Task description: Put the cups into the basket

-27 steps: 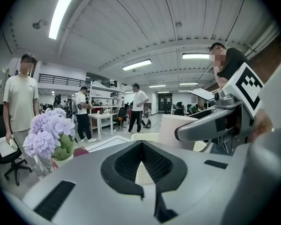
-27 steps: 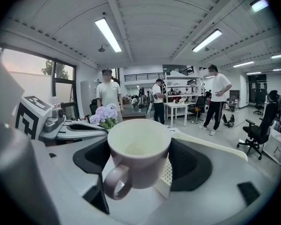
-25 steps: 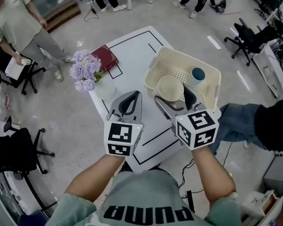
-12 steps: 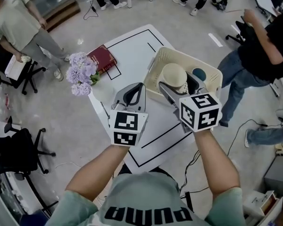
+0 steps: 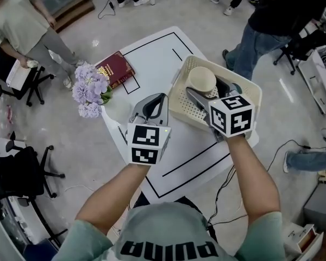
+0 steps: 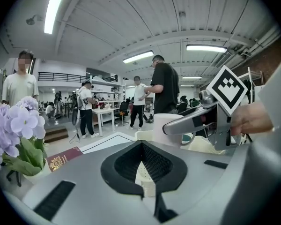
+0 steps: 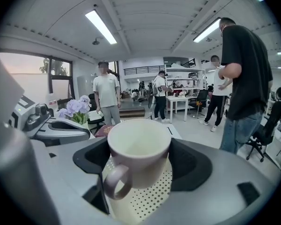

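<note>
A cream cup (image 5: 202, 80) with a handle sits between the jaws of my right gripper (image 5: 207, 89), which is shut on it. The right gripper view shows the same cup (image 7: 138, 151) hanging mouth-up just above the perforated floor (image 7: 147, 200) of the cream basket (image 5: 183, 105). That basket stands on the white table (image 5: 152, 53), at its right side. My left gripper (image 5: 155, 99) hovers over the table left of the basket, shut and holding nothing. In the left gripper view a sliver of teal (image 6: 187, 138) shows inside the basket behind the right gripper.
A bunch of purple flowers (image 5: 89, 91) and a red book (image 5: 113, 69) lie at the table's left edge. One person (image 5: 277, 15) walks close by the basket's far right, and another (image 5: 22, 26) stands at the far left. An office chair (image 5: 22, 173) is on the left.
My right gripper has carried the cream cup further over the basket. The blue cup seen earlier in the basket is now hidden behind that gripper. A person has walked in at the right.
</note>
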The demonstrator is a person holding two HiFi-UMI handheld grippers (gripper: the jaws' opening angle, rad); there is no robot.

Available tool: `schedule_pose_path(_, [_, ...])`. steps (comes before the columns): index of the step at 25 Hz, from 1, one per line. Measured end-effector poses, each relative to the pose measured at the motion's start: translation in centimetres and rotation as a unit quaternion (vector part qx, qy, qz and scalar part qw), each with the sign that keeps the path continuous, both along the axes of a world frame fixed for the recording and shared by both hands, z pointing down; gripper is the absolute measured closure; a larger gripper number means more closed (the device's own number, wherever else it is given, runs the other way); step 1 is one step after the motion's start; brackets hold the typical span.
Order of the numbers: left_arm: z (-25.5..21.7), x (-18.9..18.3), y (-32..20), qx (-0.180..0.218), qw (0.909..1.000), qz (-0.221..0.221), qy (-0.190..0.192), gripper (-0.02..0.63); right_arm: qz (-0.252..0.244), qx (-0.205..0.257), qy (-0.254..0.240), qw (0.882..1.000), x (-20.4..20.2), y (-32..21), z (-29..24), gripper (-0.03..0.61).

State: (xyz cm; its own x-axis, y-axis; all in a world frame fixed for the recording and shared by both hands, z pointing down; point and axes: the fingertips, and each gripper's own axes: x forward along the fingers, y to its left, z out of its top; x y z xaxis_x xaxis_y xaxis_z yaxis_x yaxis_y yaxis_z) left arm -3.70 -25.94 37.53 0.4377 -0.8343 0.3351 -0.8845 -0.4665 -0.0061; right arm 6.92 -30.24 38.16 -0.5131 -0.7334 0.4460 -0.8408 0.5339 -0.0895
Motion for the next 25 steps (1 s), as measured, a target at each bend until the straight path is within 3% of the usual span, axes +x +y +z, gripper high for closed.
schedule_pose_path(11, [2.2, -0.1, -2.7, -0.019, 0.9998, -0.006, -0.003, 0.607, -0.029, -0.041, 0.015, 0.999, 0.8, -3.4, 4.5, 0.196])
schedule_pose_path(25, [4.4, -0.4, -4.5, -0.032, 0.9994, -0.009, -0.007, 0.607, -0.106, -0.066, 0.048, 0.991, 0.2, -5.0, 9.2, 0.196])
